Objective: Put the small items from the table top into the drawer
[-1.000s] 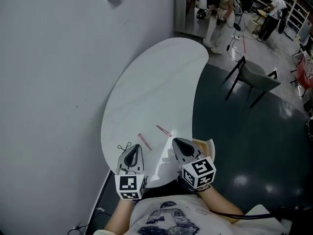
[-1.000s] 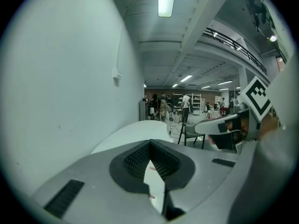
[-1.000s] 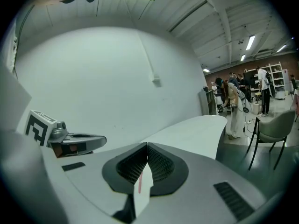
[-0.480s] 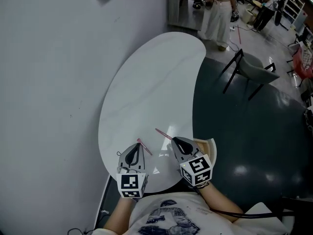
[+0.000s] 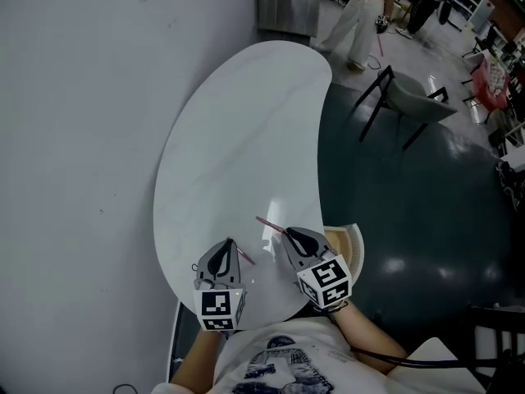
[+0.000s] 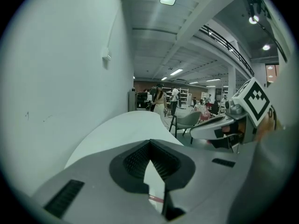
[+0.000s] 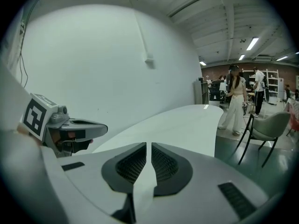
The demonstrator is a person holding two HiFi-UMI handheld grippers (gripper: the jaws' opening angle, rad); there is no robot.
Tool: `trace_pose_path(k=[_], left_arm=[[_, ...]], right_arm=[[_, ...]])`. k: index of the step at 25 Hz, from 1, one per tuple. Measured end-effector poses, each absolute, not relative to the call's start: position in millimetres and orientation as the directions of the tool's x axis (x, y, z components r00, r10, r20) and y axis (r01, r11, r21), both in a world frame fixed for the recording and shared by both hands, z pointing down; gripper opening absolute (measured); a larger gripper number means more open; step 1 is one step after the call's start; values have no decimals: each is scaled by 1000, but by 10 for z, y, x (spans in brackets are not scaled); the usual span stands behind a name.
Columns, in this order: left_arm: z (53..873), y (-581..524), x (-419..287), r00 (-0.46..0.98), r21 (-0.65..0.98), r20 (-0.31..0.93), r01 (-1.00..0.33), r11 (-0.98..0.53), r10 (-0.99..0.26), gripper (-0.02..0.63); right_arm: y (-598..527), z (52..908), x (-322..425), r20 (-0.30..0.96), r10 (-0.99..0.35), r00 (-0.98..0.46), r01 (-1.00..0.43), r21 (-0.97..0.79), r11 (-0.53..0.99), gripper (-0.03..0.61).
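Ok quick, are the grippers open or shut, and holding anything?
Left gripper: shut, holding nothing.
Right gripper: shut, holding nothing.

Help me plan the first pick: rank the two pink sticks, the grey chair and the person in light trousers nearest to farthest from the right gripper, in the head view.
1. Pink stick, just ahead of the right gripper's tips.
2. Other pink stick, beside the left gripper.
3. Grey chair, on the floor beyond the table.
4. Person in light trousers, at the top.
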State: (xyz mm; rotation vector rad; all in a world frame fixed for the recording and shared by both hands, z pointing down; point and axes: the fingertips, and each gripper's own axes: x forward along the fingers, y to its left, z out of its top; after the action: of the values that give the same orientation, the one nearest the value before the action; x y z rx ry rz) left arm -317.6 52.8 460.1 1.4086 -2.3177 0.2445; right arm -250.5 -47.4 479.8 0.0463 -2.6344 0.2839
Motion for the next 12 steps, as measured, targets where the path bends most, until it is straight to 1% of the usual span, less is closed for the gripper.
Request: trace_pose_path(k=[3, 5, 9, 12], left_arm=[[4709, 546, -3254, -398, 70, 444, -878, 474, -803, 20], [4756, 549, -3293, -397, 72, 450, -877, 476, -800, 20], [4878, 558, -3354, -385, 83, 463, -878, 472, -798, 20], [4971, 561, -3396, -373, 96, 475, -878, 468, -797, 20]], right_arm=[[-484, 4911, -2575, 492, 15, -870, -86, -181, 980, 32], [-469, 4984, -2614, 506, 29, -862, -74, -183, 980, 80], [-427, 5167, -2684, 535, 52, -843, -52, -176, 983, 115], [-398, 5312, -2733, 551, 77, -831, -39, -195, 980, 189]])
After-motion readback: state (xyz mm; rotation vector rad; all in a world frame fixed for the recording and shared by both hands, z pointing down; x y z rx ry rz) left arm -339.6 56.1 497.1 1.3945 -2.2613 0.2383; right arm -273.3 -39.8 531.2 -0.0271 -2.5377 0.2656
